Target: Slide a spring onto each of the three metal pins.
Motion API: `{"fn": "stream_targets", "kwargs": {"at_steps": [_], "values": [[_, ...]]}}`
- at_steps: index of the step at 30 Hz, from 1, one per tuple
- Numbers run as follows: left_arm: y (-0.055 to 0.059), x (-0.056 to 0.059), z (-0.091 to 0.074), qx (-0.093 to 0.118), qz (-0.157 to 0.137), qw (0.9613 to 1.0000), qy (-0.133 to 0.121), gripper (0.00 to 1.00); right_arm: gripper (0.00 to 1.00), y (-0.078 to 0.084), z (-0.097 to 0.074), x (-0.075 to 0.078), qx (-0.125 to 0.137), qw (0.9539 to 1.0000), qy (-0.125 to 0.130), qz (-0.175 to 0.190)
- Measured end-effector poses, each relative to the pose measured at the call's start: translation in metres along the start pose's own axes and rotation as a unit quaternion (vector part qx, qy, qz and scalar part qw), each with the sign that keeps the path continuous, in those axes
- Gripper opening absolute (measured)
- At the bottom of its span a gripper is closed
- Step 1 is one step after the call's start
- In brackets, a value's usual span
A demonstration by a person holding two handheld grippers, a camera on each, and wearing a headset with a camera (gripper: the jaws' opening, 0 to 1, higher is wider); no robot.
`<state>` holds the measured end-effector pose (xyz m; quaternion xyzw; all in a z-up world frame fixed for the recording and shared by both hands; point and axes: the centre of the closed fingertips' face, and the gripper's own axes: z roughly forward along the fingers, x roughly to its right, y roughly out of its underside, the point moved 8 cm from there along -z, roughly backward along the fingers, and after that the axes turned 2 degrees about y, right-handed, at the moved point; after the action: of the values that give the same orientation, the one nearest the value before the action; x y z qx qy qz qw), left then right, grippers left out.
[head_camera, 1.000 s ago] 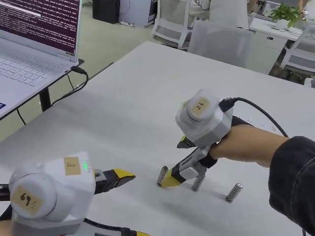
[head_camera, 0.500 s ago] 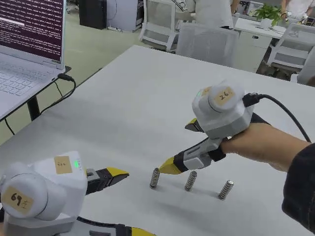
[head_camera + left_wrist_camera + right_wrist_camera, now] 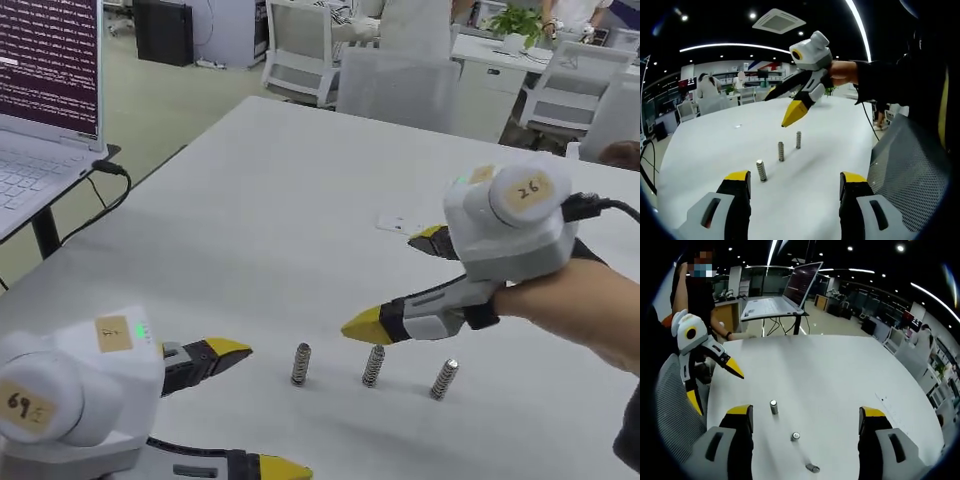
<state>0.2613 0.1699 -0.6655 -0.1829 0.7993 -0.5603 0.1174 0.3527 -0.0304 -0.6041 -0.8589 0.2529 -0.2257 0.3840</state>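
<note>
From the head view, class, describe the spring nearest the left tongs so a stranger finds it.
On the white table, three springs stand in a row. It is the end spring on the left tongs' side; both others stand farther away.

The left gripper (image 3: 258, 410) is held low at the near left, with its two yellow-tipped jaws spread wide and pointing to the right. The right gripper (image 3: 392, 281) is held higher by the person's right hand (image 3: 565, 300), which comes in from the right with a dark sleeve (image 3: 630, 432) behind it. Its jaws are also wide apart, and they point to the left and a little downward.
</note>
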Motion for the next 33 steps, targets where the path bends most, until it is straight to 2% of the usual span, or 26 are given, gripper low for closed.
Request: {"fn": "stream_targets", "kwargs": {"at_steps": [8, 15, 24, 33], "values": [[-0.005, -0.003, 0.005, 0.002, 0.005, 1.0, 0.002, 0.69, 0.87, 0.021, -0.03, -0.001, 0.019, 0.9991, 0.028, 0.024], [-0.007, -0.003, 0.007, 0.001, 0.007, 1.0, 0.005, 0.69, 0.87, 0.043, -0.049, -0.006, 0.031, 0.9972, 0.05, 0.047], [-0.006, -0.004, 0.008, -0.001, 0.006, 1.0, 0.007, 0.69, 0.87, 0.08, -0.063, -0.018, 0.03, 0.9945, 0.059, 0.08], [-0.004, -0.003, 0.008, -0.002, 0.001, 1.0, 0.006, 0.69, 0.87, 0.105, -0.068, -0.032, 0.038, 0.993, 0.055, 0.098]]}}
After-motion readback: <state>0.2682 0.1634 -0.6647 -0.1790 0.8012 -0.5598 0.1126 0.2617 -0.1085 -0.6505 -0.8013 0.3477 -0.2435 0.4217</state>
